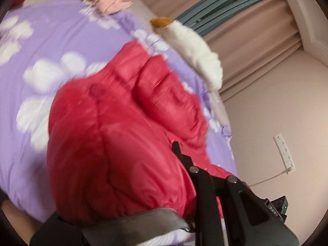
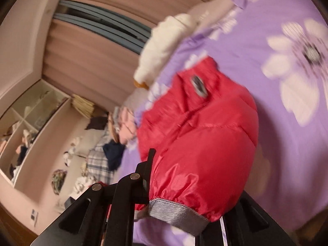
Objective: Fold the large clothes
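A red puffer jacket [image 1: 123,123] lies bunched on a purple bedspread [image 1: 51,41] printed with white flowers. In the left wrist view my left gripper [image 1: 162,160] is shut on the jacket near a grey elastic band [image 1: 133,219]. One black finger [image 1: 175,149] shows, and the red fabric hides the other. In the right wrist view the jacket [image 2: 205,133] drapes over my right gripper [image 2: 170,164], which is shut on a sleeve end by its grey cuff [image 2: 176,211]. Only the left finger [image 2: 150,157] is visible. Both views are blurred.
A white plush item [image 1: 194,47] lies at the bed's far edge by the curtains [image 1: 256,30]. Loose clothes [image 2: 114,143] are piled at one end of the bed [image 2: 246,30]. An open shelf unit [image 2: 30,119] stands against the wall. A power strip [image 1: 284,151] lies on the floor.
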### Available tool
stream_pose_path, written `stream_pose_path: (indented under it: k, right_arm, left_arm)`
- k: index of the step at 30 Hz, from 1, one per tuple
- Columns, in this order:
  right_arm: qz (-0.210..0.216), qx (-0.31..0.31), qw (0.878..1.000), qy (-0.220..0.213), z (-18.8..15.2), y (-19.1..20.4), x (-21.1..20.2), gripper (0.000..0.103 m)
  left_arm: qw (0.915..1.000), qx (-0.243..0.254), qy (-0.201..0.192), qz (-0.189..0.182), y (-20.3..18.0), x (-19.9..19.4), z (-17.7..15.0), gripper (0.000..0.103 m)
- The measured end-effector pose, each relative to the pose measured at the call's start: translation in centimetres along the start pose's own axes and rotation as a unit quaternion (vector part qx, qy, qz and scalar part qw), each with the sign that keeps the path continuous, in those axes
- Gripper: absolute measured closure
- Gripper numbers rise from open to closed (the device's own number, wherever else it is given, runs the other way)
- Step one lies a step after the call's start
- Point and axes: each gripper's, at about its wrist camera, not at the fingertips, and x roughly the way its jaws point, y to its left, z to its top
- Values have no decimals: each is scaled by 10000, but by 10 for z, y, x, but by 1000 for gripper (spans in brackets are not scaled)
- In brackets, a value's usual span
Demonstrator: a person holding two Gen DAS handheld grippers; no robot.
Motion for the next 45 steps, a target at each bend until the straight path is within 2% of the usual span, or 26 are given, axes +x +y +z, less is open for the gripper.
stream_pose_path:
  k: [4, 9, 13, 16, 18, 19, 20, 22, 26, 27, 28, 29, 30, 31, 33, 35, 37, 39, 42, 44, 45]
  right_arm:
    - [110, -162, 9996, -188, 28, 16, 20, 86]
    - [189, -493, 9981, -311, 72, 38, 53, 86]
    - [-83, -662, 9975, -228, 110, 39, 100, 86]
    - [-518, -817, 9953, -35, 139, 30, 150, 85]
    - [-815, -749, 9938, 139, 156, 17, 189, 85]
    - [-910, -635, 9934, 296, 162, 6, 210, 83]
    - [-973, -542, 9929, 416, 165, -3, 225, 80]
    - [-1138, -327, 9906, 684, 165, -28, 258, 77]
    - [-829, -173, 9934, 778, 160, -49, 264, 76]
    - [-708, -210, 9943, 769, 162, -47, 259, 72]
    - [-639, -278, 9948, 741, 165, -42, 257, 57]
    - [-627, -397, 9950, 664, 169, -36, 253, 47]
    - [-683, -582, 9949, 460, 172, -25, 248, 26]
    - [-746, -795, 9938, 233, 171, -16, 243, 17]
    - [-954, -1238, 9877, -69, 171, 0, 239, 16]
    - [-938, -1321, 9867, -160, 170, 7, 237, 15]
    - [-897, -1268, 9877, -185, 170, 8, 238, 15]
    - [-1144, -1288, 9847, -271, 171, 5, 240, 15]
    - [-1273, -1481, 9800, -391, 169, 12, 240, 17]
    - [-1500, -1973, 9671, -570, 167, 28, 242, 29]
    - [-1669, -2167, 9601, -585, 167, 34, 248, 44]
  left_arm:
    - [9988, 397, -294, 50, -30, 16, 40, 86]
    - [9971, 589, -480, 41, -53, 52, 94, 86]
    - [9970, 622, -397, 236, -57, 104, 135, 86]
    - [9973, 475, -189, 525, -53, 164, 165, 75]
    - [9964, 420, 214, 708, -48, 214, 182, 55]
    - [9957, 387, 366, 754, -45, 231, 186, 40]
    - [9948, 343, 503, 811, -39, 249, 189, 33]
    - [9940, 180, 601, 897, -18, 276, 190, 33]
    - [9957, 399, 508, 666, -8, 269, 190, 33]
    - [9961, 427, 468, 611, -11, 260, 192, 32]
    - [9968, 438, 377, 556, -12, 251, 196, 29]
    - [9975, 437, 201, 525, -13, 240, 202, 25]
    - [9977, 406, 41, 536, -14, 232, 207, 23]
    - [9979, 362, -68, 532, -13, 224, 211, 22]
    - [9979, 218, -234, 554, -8, 213, 219, 22]
    - [9963, 227, -359, 745, -8, 204, 223, 23]
    - [9926, 533, -605, 908, -15, 191, 219, 23]
    - [9853, 869, -971, 1102, -24, 180, 213, 24]
    - [9777, 1269, -1132, 1231, -38, 184, 212, 26]
    - [9727, 1571, -1010, 1376, -53, 200, 218, 44]
    - [9671, 1761, -916, 1593, -60, 218, 222, 48]
